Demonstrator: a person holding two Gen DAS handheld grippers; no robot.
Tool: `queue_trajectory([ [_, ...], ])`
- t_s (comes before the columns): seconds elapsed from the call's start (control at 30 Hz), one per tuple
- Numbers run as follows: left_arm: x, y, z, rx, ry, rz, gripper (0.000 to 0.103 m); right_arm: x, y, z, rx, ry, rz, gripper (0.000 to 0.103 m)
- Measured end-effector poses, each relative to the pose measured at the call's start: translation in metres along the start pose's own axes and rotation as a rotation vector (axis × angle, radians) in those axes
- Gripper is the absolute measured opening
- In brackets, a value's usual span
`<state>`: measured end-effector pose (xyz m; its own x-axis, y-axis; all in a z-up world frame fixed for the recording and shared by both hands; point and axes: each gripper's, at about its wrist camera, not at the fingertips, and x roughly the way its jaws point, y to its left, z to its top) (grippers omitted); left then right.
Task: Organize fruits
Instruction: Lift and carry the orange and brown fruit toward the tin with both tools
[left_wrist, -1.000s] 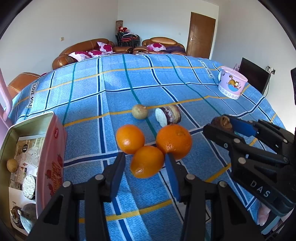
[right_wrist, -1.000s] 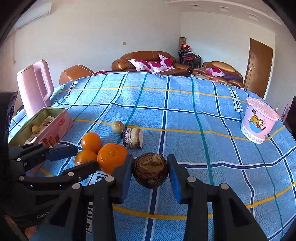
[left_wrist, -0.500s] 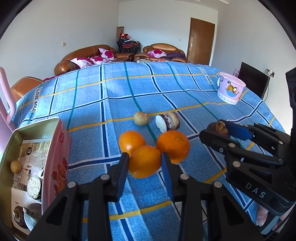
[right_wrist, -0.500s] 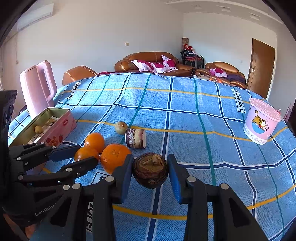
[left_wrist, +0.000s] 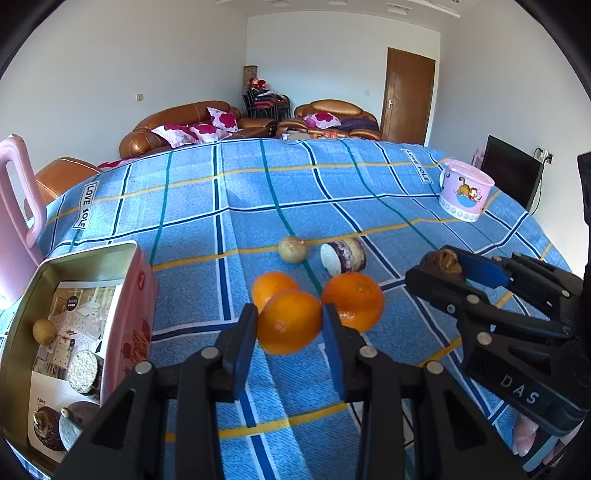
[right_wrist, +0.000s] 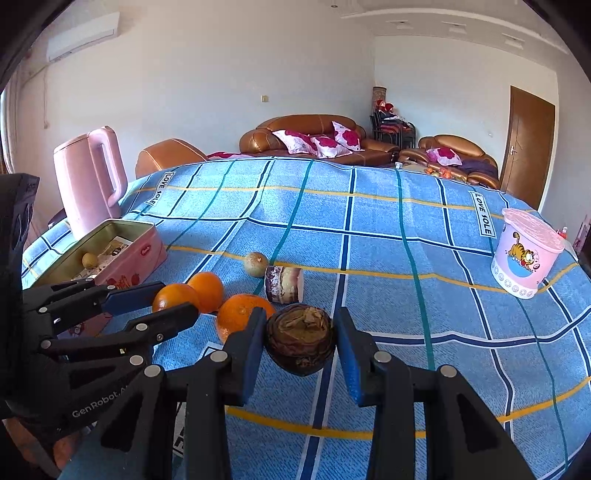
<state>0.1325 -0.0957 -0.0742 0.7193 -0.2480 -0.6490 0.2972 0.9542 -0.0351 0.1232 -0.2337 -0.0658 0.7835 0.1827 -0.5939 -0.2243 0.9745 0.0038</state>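
With the left gripper (left_wrist: 289, 325) clamped on the nearest orange (left_wrist: 289, 322) and the right gripper (right_wrist: 301, 341) holding the dark fruit (right_wrist: 301, 338), lift both straight up, clear of the neighbouring oranges, before carrying them to the tin (left_wrist: 22, 295) at the table's left edge

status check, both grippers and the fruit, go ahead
Left gripper jaws just closed on an orange. Right gripper shut on the dark brown fruit. Two oranges crowd the left grip. Pink tin open at left.
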Motion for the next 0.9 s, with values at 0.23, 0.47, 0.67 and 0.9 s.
queue_trajectory([
  [0.23,-0.005,0.002,0.000,-0.005,-0.025,0.012,0.037,-0.006,0.001,0.000,-0.003,-0.032,0.011,0.040],
  [0.47,-0.009,0.003,-0.001,-0.009,-0.046,0.020,0.037,-0.012,0.002,0.000,-0.012,-0.063,0.025,0.040],
  [0.67,-0.013,0.003,-0.001,-0.013,-0.067,0.027,0.037,-0.016,0.002,-0.001,-0.017,-0.088,0.039,0.040],
  [0.9,-0.019,0.002,-0.002,-0.012,-0.096,0.038,0.037,-0.021,0.004,-0.001,-0.022,-0.117,0.052,0.040],
])
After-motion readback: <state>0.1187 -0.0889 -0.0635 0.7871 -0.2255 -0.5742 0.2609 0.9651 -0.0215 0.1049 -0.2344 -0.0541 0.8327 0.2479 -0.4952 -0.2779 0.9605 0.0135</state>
